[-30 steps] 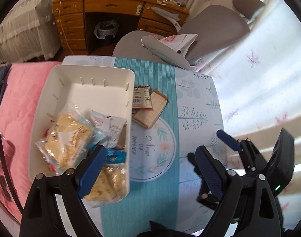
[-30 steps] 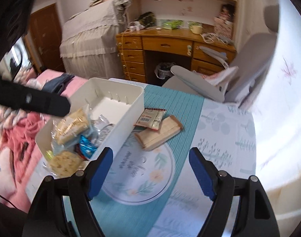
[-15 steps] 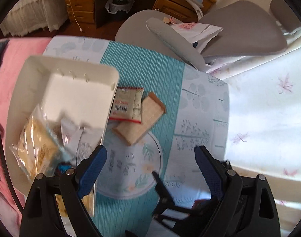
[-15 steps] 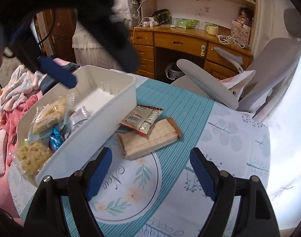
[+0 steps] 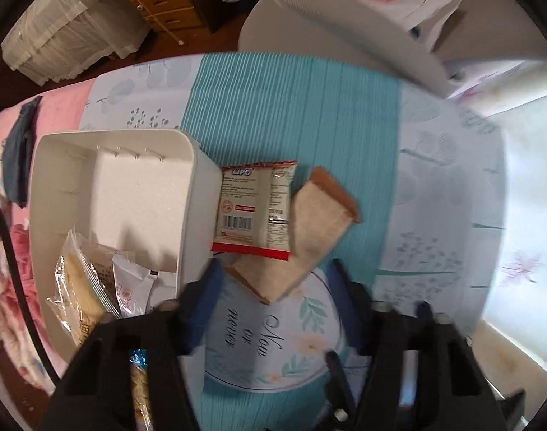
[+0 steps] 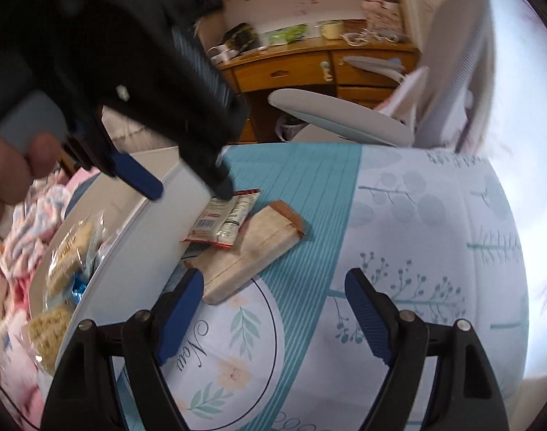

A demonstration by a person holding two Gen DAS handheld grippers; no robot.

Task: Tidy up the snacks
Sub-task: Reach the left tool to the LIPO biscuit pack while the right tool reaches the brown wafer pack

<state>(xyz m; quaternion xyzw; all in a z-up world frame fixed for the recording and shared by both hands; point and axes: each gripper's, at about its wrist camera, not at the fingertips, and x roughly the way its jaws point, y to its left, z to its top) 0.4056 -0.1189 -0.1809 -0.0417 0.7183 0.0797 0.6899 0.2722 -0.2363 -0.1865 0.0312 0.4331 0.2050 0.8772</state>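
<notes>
I am holding my left gripper [image 5: 273,280] over the table with its blue-padded jaws spread apart and gripping nothing, the pads flanking the near end of the beige paper-wrapped snack bar with brown ends [image 5: 302,240]. That bar is lying flat on the teal striped runner of the floral tablecloth [image 5: 345,115], angled, with its near corner reaching onto the round printed flower motif [image 5: 273,344]. The red-edged white foil snack packet with a barcode [image 5: 255,208] is lying partly on top of the bar and leaning against the outer wall of the white rectangular plastic bin [image 5: 198,194], which is sitting just left of both snacks. Inside the bin, at its near end, I am seeing clear bags of pale crackers [image 5: 79,287] and a white sachet [image 5: 133,283]; the far end of the bin is showing bare floor.

I am keeping my right gripper [image 6: 273,301] low over the tablecloth, jaws wide and gripping nothing, with the left pad just beside the near end of the beige bar [image 6: 251,255]. In the right wrist view my left gripper [image 6: 187,183] is looming above the packet [image 6: 226,219], one fingertip close over its far edge; whether it is touching I cannot tell. A grey office chair [image 5: 345,18] is standing beyond the table
</notes>
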